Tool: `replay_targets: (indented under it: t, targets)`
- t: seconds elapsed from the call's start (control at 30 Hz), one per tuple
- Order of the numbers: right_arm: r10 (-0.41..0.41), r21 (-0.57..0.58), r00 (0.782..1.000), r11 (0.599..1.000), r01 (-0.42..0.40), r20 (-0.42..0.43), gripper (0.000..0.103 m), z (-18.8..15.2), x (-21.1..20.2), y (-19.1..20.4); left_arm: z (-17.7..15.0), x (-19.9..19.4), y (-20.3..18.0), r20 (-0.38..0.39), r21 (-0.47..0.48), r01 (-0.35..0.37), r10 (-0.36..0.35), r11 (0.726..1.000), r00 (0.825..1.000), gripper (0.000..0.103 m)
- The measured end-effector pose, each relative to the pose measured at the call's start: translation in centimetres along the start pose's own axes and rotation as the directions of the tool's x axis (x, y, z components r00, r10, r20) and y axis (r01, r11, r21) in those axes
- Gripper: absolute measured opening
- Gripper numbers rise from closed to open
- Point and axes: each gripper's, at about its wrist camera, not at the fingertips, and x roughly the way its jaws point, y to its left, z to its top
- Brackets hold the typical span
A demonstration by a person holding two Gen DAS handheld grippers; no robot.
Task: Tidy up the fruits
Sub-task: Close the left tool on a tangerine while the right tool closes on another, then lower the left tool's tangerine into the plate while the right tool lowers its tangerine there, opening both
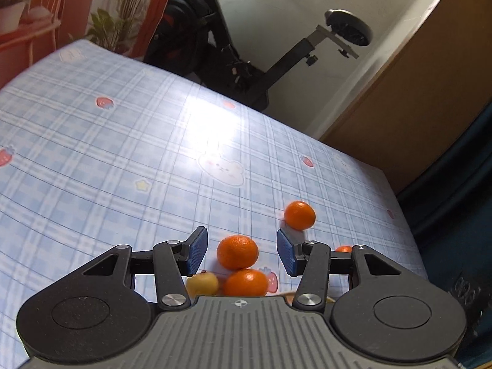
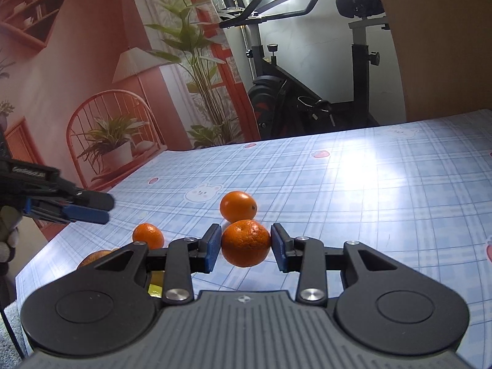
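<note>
Two grippers over the checked tablecloth [image 2: 369, 184] — right gripper [image 2: 246, 247] clamps one mandarin [image 2: 246, 243], another mandarin at 12 o'clock; left gripper [image 1: 242, 250] spread, gripping nothing, above loose fruit.

glossy plaid tablecloth [image 2: 338, 184], dimpled mandarin [image 2: 246, 243]

Open left tool [image 1: 242, 250] above tangerines [image 1: 237, 252]

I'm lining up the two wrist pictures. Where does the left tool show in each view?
Left wrist: the left tool fills the bottom foreground, open, with its fingers pointing up the picture.
Right wrist: the left tool pokes in from the left edge at mid-height.
Shared landmark: the bike, in the background of both views.
</note>
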Motion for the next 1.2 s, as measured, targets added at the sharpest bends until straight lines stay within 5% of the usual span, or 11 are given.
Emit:
replay_targets:
  t: [0.4,0.53,0.7,0.93,1.2]
  targets:
    - [0.025,0.000,1.000,1.000,-0.025,0.016,0.038,-0.3,-0.4,-0.3,0.1,3.7,-0.4,-0.082,-0.033,-0.031,0.028,0.999,0.996,0.052]
    - [0.028,0.000,1.000,1.000,-0.028,0.013,0.038,-0.3,-0.5,-0.5,0.0,5.0,-0.4,-0.103,-0.025,-0.055,0.052,0.998,0.993,0.038]
    - [0.029,0.007,1.000,1.000,-0.029,0.009,0.038,-0.2,-0.4,-0.6,0.2,5.2,-0.6,-0.097,-0.011,-0.055,0.054,0.998,0.994,0.037]
    - [0.016,0.003,1.000,1.000,-0.016,0.010,0.038,0.0,-0.7,-0.4,-0.5,0.9,-2.0,-0.037,0.075,-0.012,0.014,0.997,0.999,0.037]
    - [0.041,-0.002,0.998,0.999,-0.041,0.042,0.038,0.1,-5.1,2.0,-4.0,-6.3,-3.7,-0.065,0.186,0.111,-0.101,0.976,0.993,0.037]
